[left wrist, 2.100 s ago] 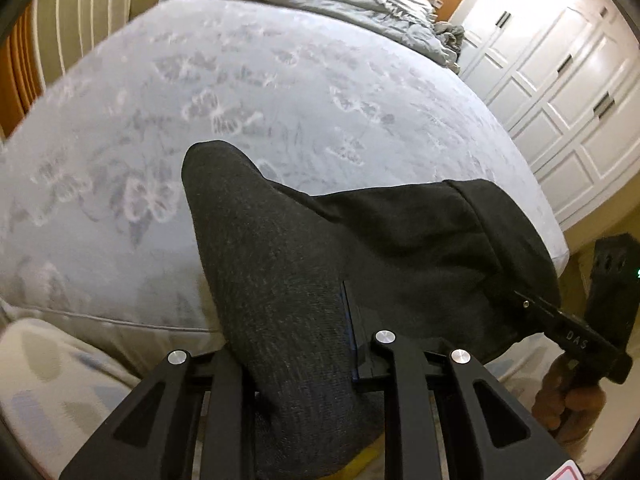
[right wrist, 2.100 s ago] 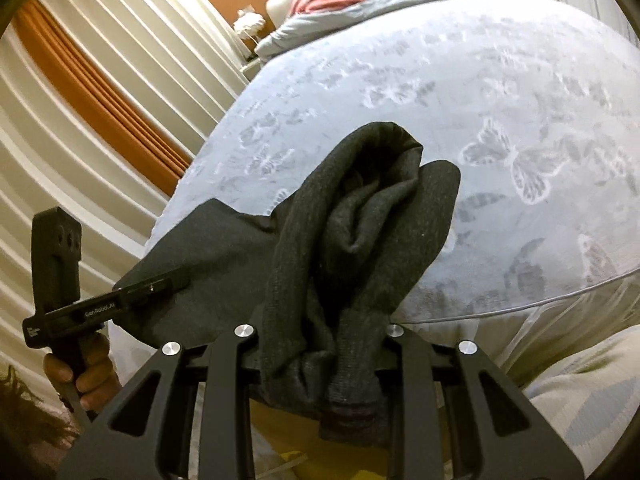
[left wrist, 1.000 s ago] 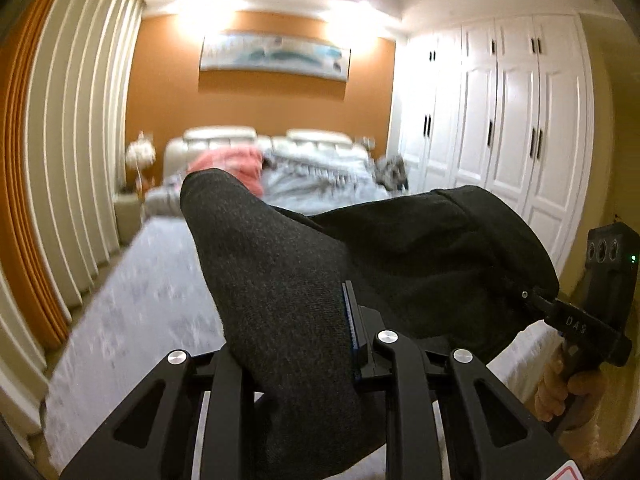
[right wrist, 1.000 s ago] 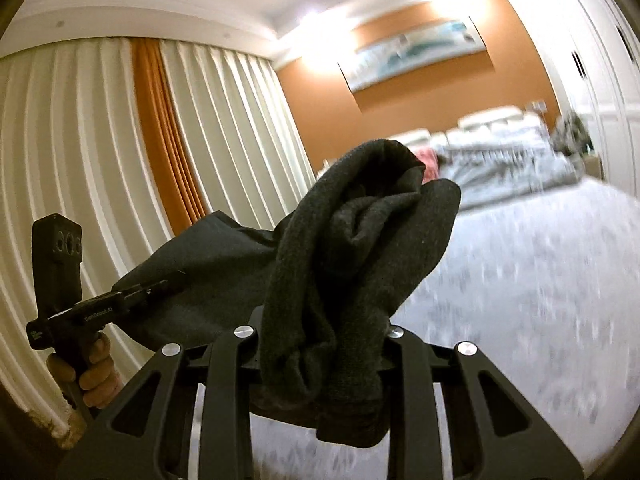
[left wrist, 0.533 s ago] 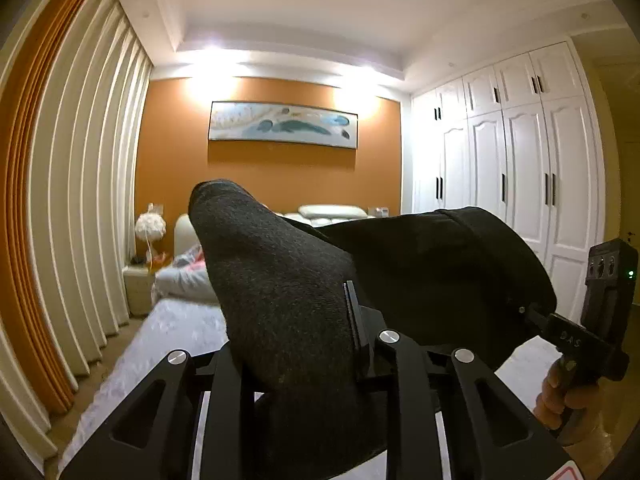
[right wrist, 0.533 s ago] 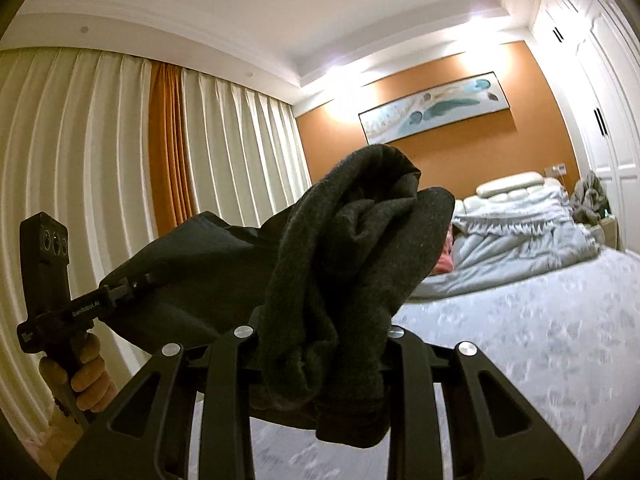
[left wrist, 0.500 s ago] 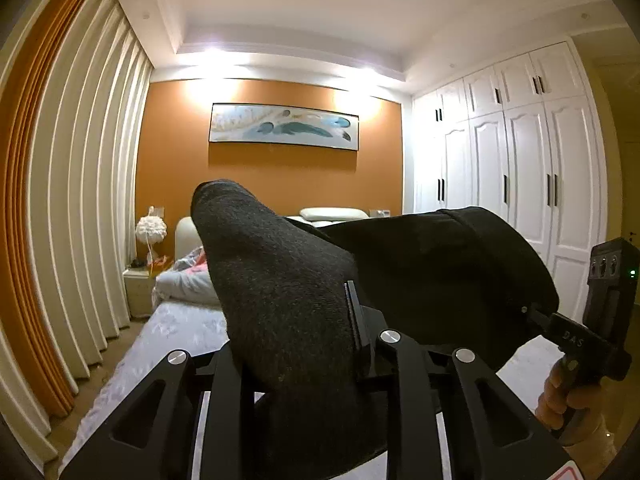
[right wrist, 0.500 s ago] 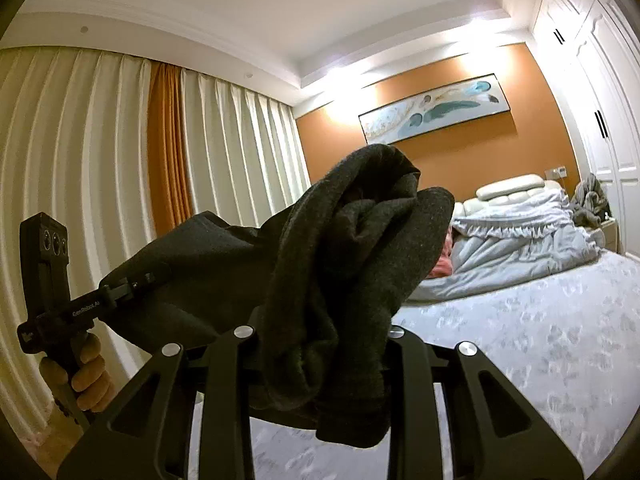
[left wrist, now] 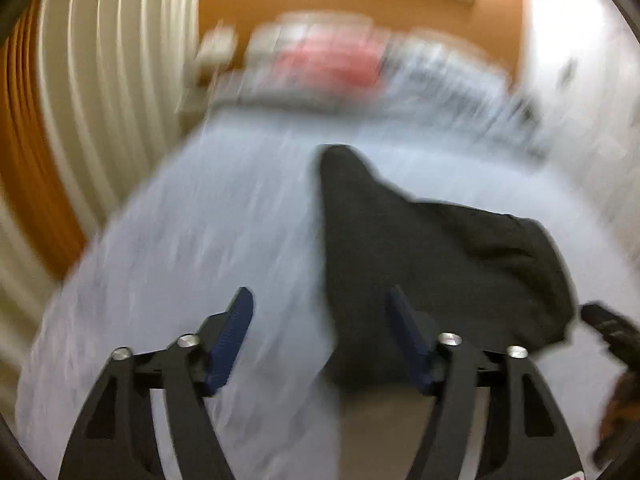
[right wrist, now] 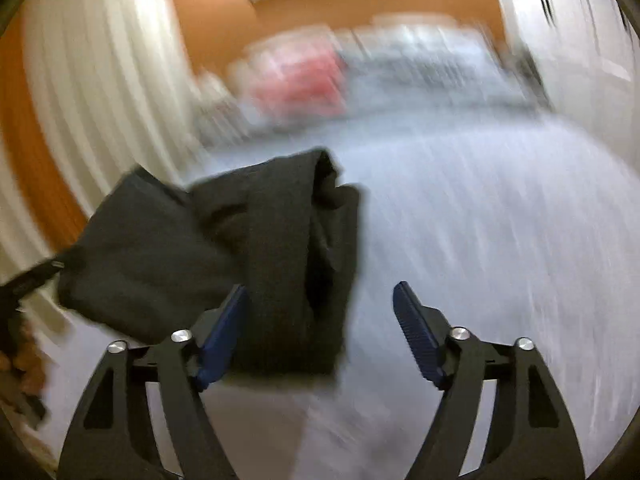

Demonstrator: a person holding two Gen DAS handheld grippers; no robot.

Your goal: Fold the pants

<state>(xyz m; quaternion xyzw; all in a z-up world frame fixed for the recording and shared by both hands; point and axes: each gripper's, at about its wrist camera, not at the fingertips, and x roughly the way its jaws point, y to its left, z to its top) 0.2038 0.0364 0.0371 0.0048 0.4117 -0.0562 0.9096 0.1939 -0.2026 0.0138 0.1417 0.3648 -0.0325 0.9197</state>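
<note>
Both claws were opening wide: dark charcoal knit pants (left wrist: 432, 256) lay against left gripper's (left wrist: 320, 336) right pad and right gripper's (right wrist: 320, 332) left pad, unclamped.

You have the pale floral bedspread (left wrist: 208, 240) filling the middle, a blurred pink pillow (left wrist: 332, 62) at twelve o'clock, pleated cream curtains (left wrist: 108, 80) at ten, the orange wall (right wrist: 328, 12) behind, white wardrobe doors (right wrist: 580, 60) at two.
</note>
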